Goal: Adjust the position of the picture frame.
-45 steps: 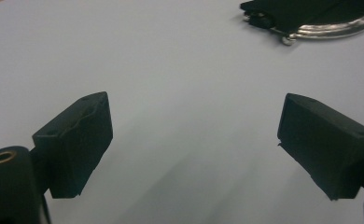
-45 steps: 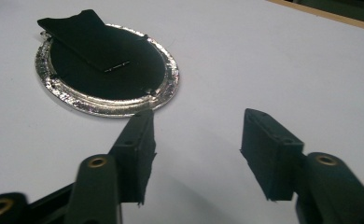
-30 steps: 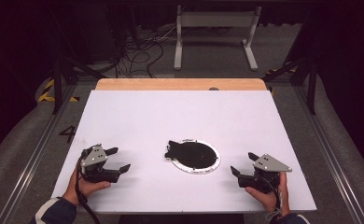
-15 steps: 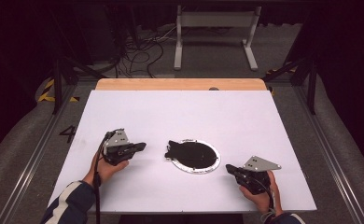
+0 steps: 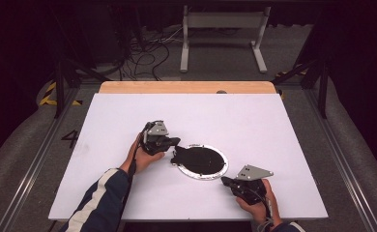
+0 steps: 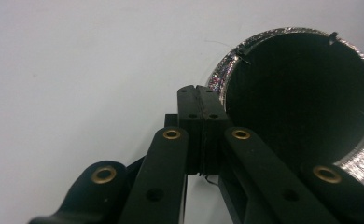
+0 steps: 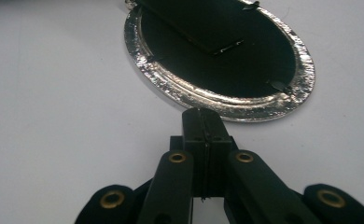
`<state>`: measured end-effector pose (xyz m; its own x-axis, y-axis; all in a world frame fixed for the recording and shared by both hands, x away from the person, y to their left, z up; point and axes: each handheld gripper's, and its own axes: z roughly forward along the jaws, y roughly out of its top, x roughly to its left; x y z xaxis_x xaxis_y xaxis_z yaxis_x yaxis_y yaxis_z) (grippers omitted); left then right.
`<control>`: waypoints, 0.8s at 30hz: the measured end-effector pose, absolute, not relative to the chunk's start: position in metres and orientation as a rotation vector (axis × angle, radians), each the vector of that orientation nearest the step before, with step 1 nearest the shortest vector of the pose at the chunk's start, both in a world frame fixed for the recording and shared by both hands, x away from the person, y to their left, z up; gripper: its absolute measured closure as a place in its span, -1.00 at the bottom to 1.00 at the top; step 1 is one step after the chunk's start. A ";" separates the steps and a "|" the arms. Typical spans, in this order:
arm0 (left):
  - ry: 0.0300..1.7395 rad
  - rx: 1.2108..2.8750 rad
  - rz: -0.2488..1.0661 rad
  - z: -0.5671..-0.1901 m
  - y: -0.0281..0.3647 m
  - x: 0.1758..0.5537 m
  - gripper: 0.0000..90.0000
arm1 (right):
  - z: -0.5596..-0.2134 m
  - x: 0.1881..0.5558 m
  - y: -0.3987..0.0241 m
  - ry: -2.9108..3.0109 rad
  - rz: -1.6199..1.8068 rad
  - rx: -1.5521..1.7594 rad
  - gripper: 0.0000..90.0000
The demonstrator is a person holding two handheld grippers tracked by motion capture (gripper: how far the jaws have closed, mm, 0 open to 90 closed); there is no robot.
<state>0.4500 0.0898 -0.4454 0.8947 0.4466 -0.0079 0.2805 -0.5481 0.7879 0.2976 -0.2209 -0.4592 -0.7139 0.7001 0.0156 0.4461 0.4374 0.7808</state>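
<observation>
The right gripper (image 5: 224,181) lay nearest the person, low on the white table (image 5: 273,125), held in the right hand (image 5: 255,200) with its grey plate (image 5: 254,171) on top. Its jaws were pressed flat together with nothing between them, as the right gripper view (image 7: 202,116) showed, and they pointed at the near rim of the frame (image 7: 227,100), just short of it and not touching.

The frame (image 5: 201,161), an oval with a silvery rim and a black middle, lay flat on the table near its centre, between the two grippers. A dark slab (image 7: 194,23) rested across its far part in the right gripper view.

The left gripper (image 5: 176,142) sat a little farther off, at the frame's left edge, held in the left hand (image 5: 140,157), whose sleeve (image 5: 102,195) was dark blue with a white stripe. Its jaws were also shut tight and empty; in the left gripper view (image 6: 199,91) their tips stood just beside the glittering rim (image 6: 222,74), and whether they touched it could not be told.

Beyond the white sheet ran a wooden strip (image 5: 186,87), and past it the floor held cables (image 5: 148,53) and a white stand (image 5: 223,29).
</observation>
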 end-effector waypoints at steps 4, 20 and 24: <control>0.505 2.241 0.278 -0.448 0.082 0.451 1.00 | -0.460 0.296 -0.214 2.395 1.143 0.960 1.00; 0.435 2.307 0.233 -0.447 0.084 0.451 1.00 | -0.463 0.299 -0.193 2.382 1.049 0.930 1.00; 0.413 2.342 0.219 -0.443 0.088 0.447 1.00 | -0.463 0.302 -0.192 2.373 1.040 0.940 1.00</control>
